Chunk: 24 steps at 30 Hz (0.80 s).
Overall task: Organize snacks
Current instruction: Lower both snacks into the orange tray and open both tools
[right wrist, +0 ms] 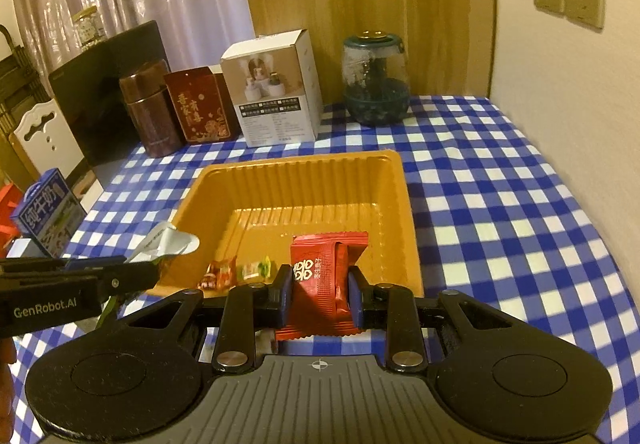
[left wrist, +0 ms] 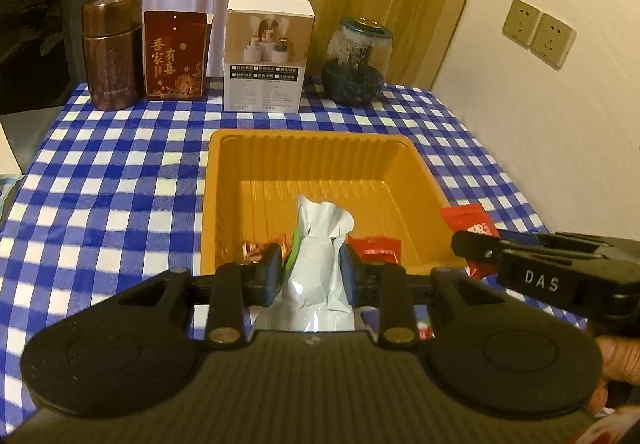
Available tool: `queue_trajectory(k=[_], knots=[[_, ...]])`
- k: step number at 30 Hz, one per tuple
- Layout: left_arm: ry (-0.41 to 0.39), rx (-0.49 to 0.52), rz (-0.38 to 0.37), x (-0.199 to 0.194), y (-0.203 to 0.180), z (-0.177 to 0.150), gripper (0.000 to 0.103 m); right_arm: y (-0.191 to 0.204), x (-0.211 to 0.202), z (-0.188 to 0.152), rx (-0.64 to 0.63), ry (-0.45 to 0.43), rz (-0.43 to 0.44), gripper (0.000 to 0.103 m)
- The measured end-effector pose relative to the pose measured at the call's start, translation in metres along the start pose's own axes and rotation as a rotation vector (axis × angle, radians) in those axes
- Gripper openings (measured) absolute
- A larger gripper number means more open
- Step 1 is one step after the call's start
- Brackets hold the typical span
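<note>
An orange plastic tray [left wrist: 256, 164] [right wrist: 404, 204] sits mid-table on the blue checked cloth. My left gripper [left wrist: 309, 268] is shut on a white and green snack bag [left wrist: 316, 244], held over the tray's near edge. In the right wrist view that bag [right wrist: 168, 242] pokes out of the left gripper [right wrist: 150, 270] at the tray's left rim. My right gripper [right wrist: 318, 296] is shut on a red snack packet [right wrist: 324, 276] above the tray's near edge; that packet [left wrist: 468, 222] shows at the right in the left wrist view. Small wrapped candies [right wrist: 240, 270] [left wrist: 256, 249] and a red packet [left wrist: 374, 246] lie in the tray.
Along the back stand a brown tin [left wrist: 113, 52], a red box [left wrist: 176, 56], a white carton [left wrist: 266, 58] and a glass jar [left wrist: 358, 62]. A wall with sockets [left wrist: 538, 32] borders the table on the right. A blue milk carton [right wrist: 48, 212] sits off the left edge.
</note>
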State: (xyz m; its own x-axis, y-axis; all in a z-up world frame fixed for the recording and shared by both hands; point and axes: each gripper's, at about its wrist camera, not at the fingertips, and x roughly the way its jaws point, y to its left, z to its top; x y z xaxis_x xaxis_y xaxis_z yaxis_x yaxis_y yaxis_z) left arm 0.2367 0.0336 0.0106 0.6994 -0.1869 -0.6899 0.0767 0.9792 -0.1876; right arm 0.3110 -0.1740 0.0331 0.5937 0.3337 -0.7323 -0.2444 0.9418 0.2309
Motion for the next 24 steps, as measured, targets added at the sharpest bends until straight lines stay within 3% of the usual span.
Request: queue_trajectory(k=[11, 24], knots=[[0.016, 0.011, 0.009, 0.033, 0.009, 0.025, 0.028, -0.004, 0.040, 0.024, 0.013, 0.040, 0.021, 0.029], [0.040, -0.015, 0.018, 0.061, 0.019, 0.031, 0.028, -0.006, 0.060, 0.031, 0.032, 0.050, 0.027, 0.029]])
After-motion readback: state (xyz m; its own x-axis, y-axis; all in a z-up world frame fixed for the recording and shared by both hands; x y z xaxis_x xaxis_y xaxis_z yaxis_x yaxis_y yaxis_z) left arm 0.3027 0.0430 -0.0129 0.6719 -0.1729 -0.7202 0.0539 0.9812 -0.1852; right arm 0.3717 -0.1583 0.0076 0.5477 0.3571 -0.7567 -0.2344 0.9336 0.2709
